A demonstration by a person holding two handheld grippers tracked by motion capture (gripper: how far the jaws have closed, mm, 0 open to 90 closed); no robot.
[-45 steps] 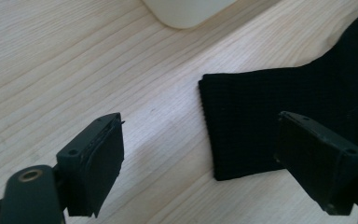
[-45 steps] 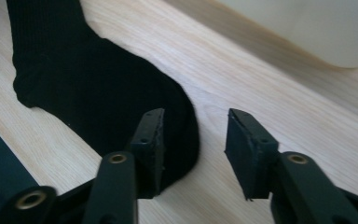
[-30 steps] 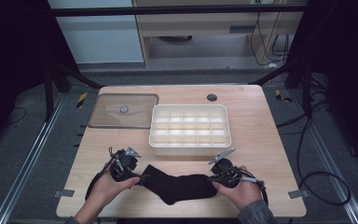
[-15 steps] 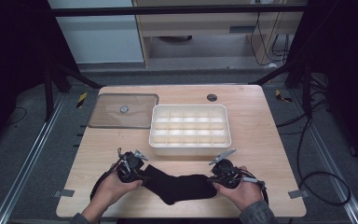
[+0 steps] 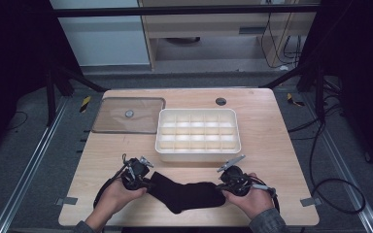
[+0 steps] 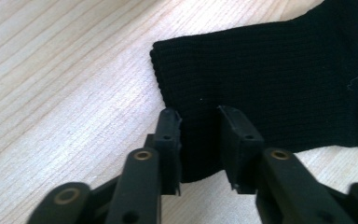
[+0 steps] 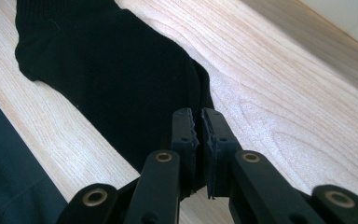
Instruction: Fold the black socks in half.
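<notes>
Well, the black sock (image 5: 187,194) lies flat on the wooden table (image 5: 272,141), near the front edge where the person stands, stretched between the two tongs. On the table's clock face it sits at about six o'clock.

The left gripper (image 5: 137,175), held in the person's left hand (image 5: 114,199), is at the sock's nine o'clock end. In the left gripper view (image 6: 199,140) its jaws straddle the ribbed cuff; they have just been closing, yet a strip of fabric shows in the gap between them and the pads stand a little apart, so the jaws are narrow but not clearly pinching.

The right gripper (image 5: 234,178), in the right hand (image 5: 252,200), is at the sock's three o'clock end. In the right gripper view (image 7: 198,140) its jaws are nearly together, and they have just been closing too, with the sock's edge clamped between the toothed pads.

Beyond the sock, at twelve o'clock from it, stands a white compartment tray (image 5: 197,154), near the grippers but not touching them. At about ten o'clock on the table lies a clear lid (image 5: 126,124) with a small round knob, just beside the tray. A small dark round hole (image 5: 220,101) sits at the table's far edge.
</notes>
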